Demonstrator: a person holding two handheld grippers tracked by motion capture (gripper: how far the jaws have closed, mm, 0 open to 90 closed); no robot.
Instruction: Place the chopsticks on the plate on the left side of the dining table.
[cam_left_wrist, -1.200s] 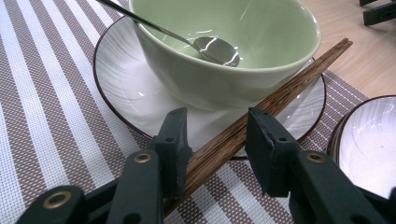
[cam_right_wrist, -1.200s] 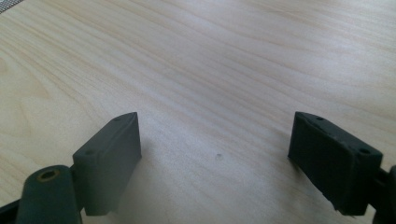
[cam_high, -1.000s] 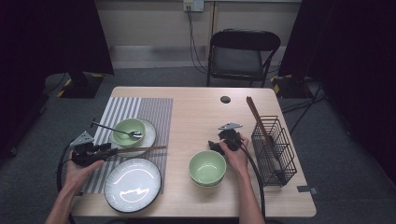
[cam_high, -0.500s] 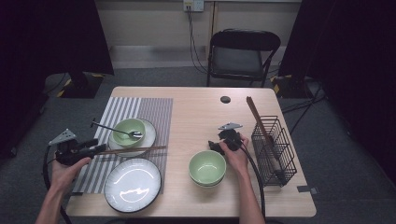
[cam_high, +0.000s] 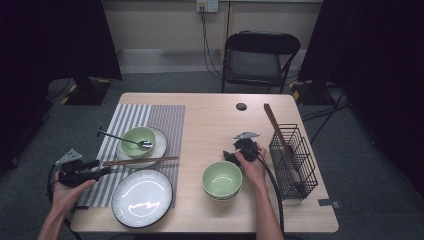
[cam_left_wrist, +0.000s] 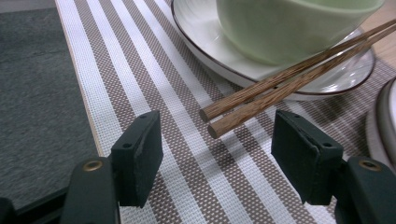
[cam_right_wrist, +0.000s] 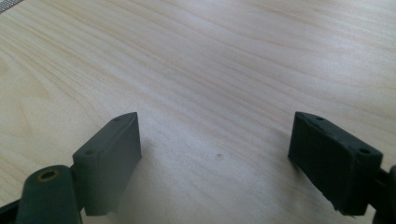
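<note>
Left gripper (cam_left_wrist: 217, 154) withdrew from chopsticks (cam_left_wrist: 289, 77).

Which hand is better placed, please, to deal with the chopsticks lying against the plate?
Probably the left. The left gripper stands open, its jaws having just been opening, facing the chopsticks tips. The right gripper rests across the table, beside the other bowl.

Ahead of the left tongs (cam_left_wrist: 217, 154), the chopsticks (cam_left_wrist: 289, 77) lie across the path, their ends just beyond the open jaws. Behind them stand a saucer (cam_left_wrist: 280, 79) and green bowl (cam_left_wrist: 289, 28). Striped mat (cam_left_wrist: 140, 70) on the tongs' left lies free.
</note>
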